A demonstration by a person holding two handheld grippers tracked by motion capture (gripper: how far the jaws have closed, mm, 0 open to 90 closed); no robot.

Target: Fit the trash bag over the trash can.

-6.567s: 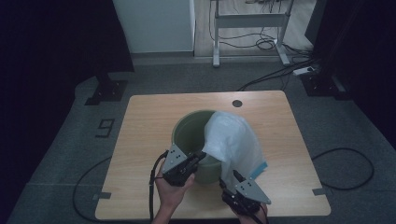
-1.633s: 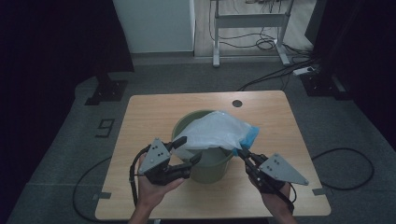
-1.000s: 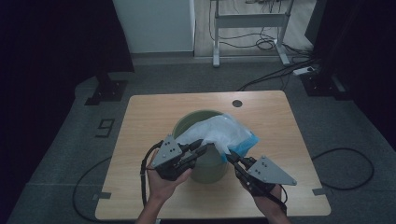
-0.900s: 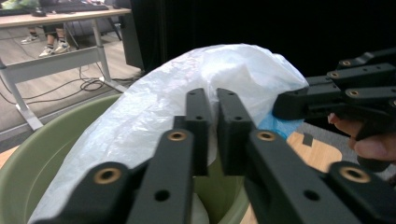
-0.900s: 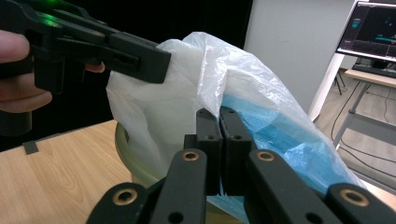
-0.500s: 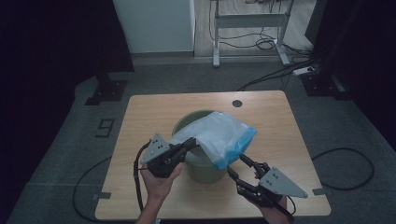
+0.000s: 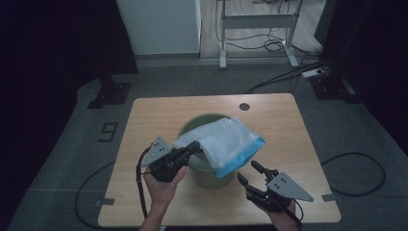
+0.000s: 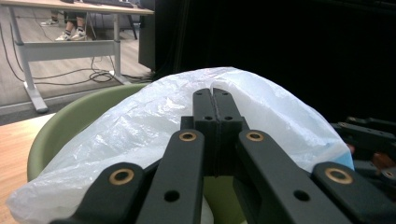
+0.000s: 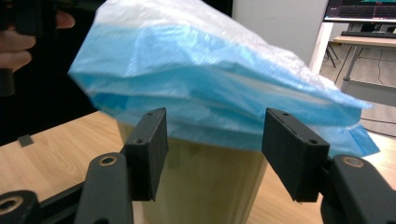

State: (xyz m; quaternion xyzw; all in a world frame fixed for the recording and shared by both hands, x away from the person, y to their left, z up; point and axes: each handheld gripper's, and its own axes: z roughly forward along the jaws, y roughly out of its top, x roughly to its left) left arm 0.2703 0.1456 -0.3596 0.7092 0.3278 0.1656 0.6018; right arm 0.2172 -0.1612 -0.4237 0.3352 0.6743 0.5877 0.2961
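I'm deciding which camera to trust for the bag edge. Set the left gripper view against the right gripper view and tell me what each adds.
Left gripper view alone: the left gripper with its jaws shut on the plastic bag at its white crinkled side, and the green rim of the bin.

Right gripper view alone: the right gripper open below the bag's blue edge, pads clear of it, and the bin's side wall.

Both: the bag draped over the bin on the wooden table.
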